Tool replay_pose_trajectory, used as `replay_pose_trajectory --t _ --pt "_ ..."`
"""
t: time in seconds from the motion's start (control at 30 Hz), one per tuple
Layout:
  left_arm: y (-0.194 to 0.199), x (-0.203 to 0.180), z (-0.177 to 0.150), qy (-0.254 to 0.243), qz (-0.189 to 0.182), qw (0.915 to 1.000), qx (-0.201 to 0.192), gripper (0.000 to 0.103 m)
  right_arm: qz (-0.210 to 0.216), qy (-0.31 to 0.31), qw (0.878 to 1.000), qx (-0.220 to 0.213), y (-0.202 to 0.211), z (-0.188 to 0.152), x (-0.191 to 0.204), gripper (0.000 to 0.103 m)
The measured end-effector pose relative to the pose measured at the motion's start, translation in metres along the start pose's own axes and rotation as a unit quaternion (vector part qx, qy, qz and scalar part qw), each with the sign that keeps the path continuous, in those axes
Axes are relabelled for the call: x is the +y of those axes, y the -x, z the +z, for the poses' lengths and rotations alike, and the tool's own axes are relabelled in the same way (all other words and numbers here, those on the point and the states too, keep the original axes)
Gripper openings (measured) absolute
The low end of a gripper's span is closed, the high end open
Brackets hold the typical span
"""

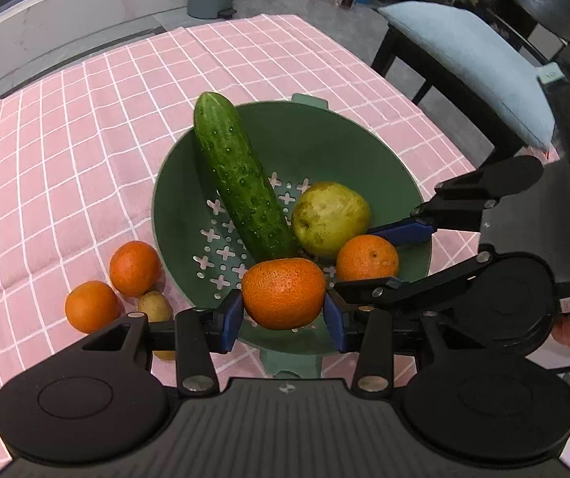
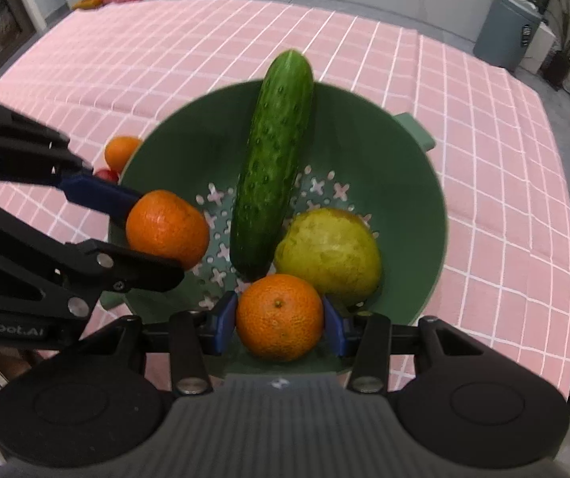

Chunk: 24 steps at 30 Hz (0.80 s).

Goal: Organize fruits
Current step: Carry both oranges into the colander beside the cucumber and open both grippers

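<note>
A green colander (image 1: pixel 189 183) (image 2: pixel 396 183) stands on the pink checked cloth. Inside it, a cucumber (image 1: pixel 241 177) (image 2: pixel 271 167) leans on the far rim and a yellow-green pear (image 1: pixel 331 215) (image 2: pixel 329 255) lies beside it. My left gripper (image 1: pixel 284 318) (image 2: pixel 145 235) is shut on an orange (image 1: pixel 284 292) (image 2: pixel 167 229) above the colander's near side. My right gripper (image 2: pixel 281 322) (image 1: pixel 384 259) is shut on a second orange (image 2: pixel 280 316) (image 1: pixel 366 259), also over the bowl next to the pear.
Two more oranges (image 1: pixel 135 267) (image 1: pixel 91 306) and a small potato-like item (image 1: pixel 155 306) lie on the cloth (image 1: pixel 85 139) left of the colander. A black chair with a light blue cushion (image 1: pixel 472 67) stands past the table's right edge.
</note>
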<state>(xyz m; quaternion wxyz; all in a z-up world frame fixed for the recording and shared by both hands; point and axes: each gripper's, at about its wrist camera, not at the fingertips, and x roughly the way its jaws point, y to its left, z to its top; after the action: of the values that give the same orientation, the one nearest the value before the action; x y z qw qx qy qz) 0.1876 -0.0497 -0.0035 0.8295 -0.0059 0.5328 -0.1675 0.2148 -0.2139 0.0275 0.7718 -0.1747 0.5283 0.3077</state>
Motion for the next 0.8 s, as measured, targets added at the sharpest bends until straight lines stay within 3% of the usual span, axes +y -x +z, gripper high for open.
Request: replay_pose_trajectory --t 0.37,0.5,0.67,0.8 --pt "-0.009 0.002 0.003 0.006 -0.003 1.0000 0.005 0.050 -0.003 0.021 1.000 0.012 -0.006 0.000 0.001 0.044" --pt "-0.005 0.004 0.001 0.011 -0.003 0.9999 -0.001 0.056 -0.007 0.021 1.000 0.009 -0.004 -0.001 0.002 0.044" --pt "0.006 0.003 0.001 0.020 -0.005 0.9996 -0.022 0.065 -0.013 0.019 1.000 -0.002 0.007 0.000 0.004 0.049" --pt "0.023 0.002 -0.001 0.023 -0.004 0.9985 -0.049 0.065 -0.030 0.017 0.999 -0.028 0.024 0.001 0.006 0.055"
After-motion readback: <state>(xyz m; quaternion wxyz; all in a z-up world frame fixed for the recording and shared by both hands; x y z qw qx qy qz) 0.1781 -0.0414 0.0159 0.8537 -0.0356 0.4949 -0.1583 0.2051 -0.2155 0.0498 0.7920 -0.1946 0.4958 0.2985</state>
